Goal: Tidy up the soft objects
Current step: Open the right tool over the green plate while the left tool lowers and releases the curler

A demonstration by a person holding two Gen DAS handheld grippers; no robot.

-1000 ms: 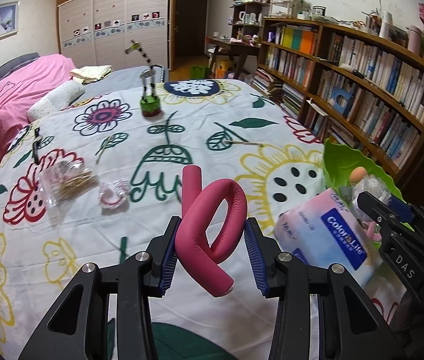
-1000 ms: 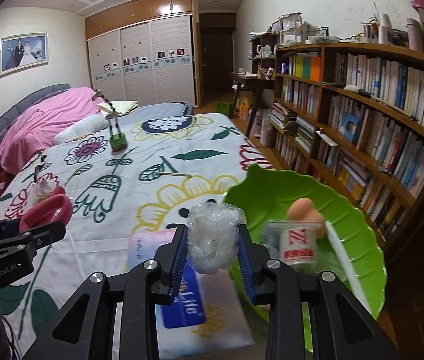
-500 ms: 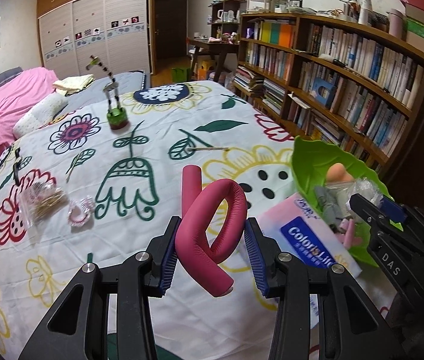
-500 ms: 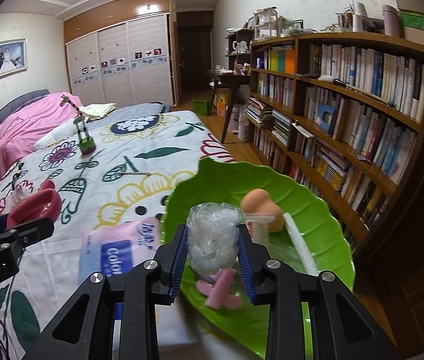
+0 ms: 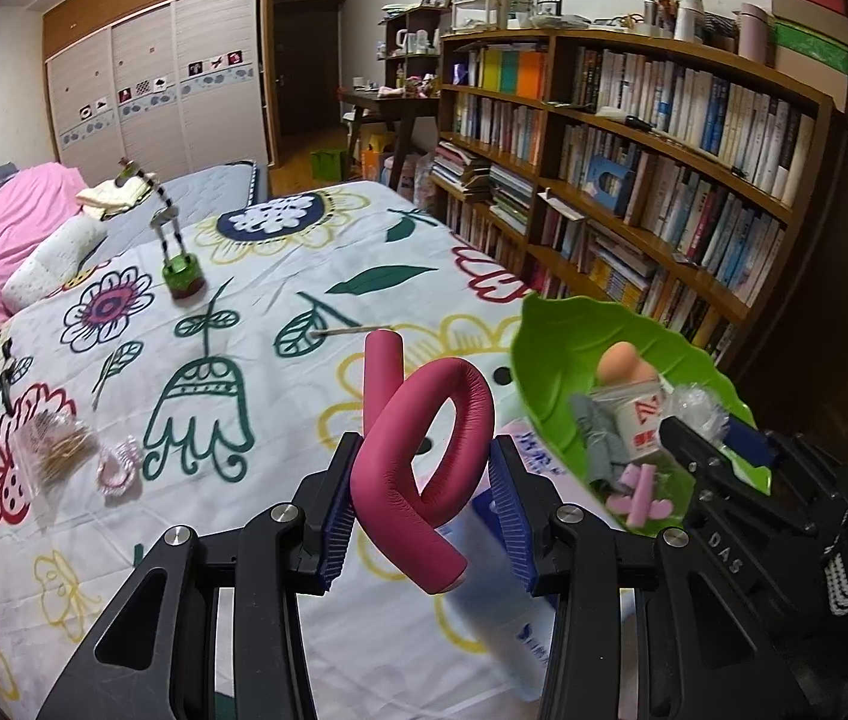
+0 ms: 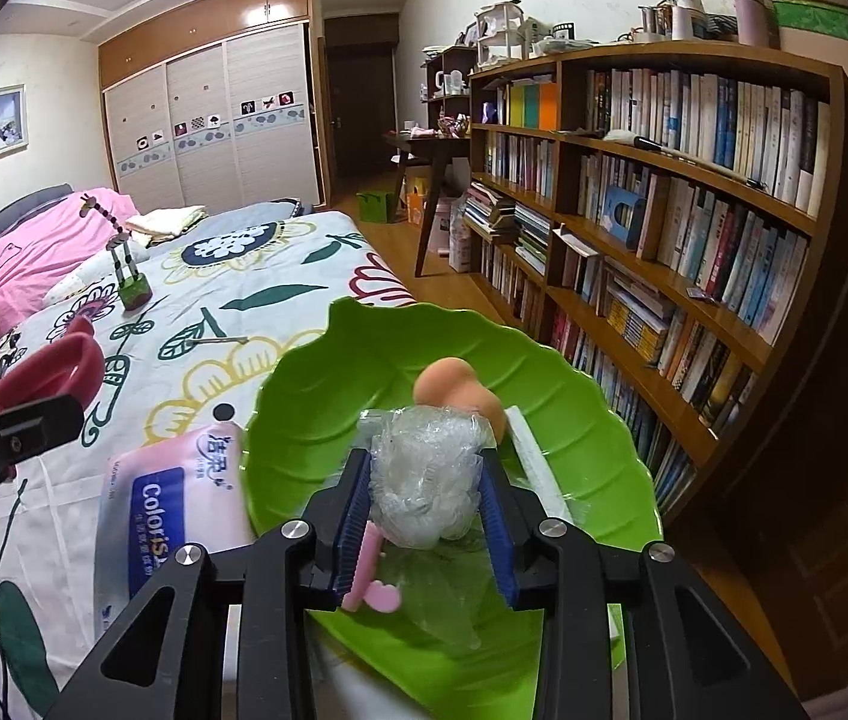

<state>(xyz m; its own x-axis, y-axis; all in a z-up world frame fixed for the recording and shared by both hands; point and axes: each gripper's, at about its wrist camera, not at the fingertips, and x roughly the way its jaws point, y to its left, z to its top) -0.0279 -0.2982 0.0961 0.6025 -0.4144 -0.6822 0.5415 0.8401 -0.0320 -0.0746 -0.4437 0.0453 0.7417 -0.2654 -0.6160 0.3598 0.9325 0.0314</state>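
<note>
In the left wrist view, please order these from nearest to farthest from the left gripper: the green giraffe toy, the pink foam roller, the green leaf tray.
From the left gripper:
1. Pink foam roller, between its jaws.
2. Green leaf tray, to the right on the bed.
3. Green giraffe toy, far back on the left.

Glossy green plastic tray [image 6: 316,396], matt foam roller [image 5: 424,444], crinkly clear wrap [image 6: 427,474]

Looped pink foam roller [image 5: 424,456], crumpled plastic wad [image 6: 427,474] over green tray [image 6: 328,420]
</note>
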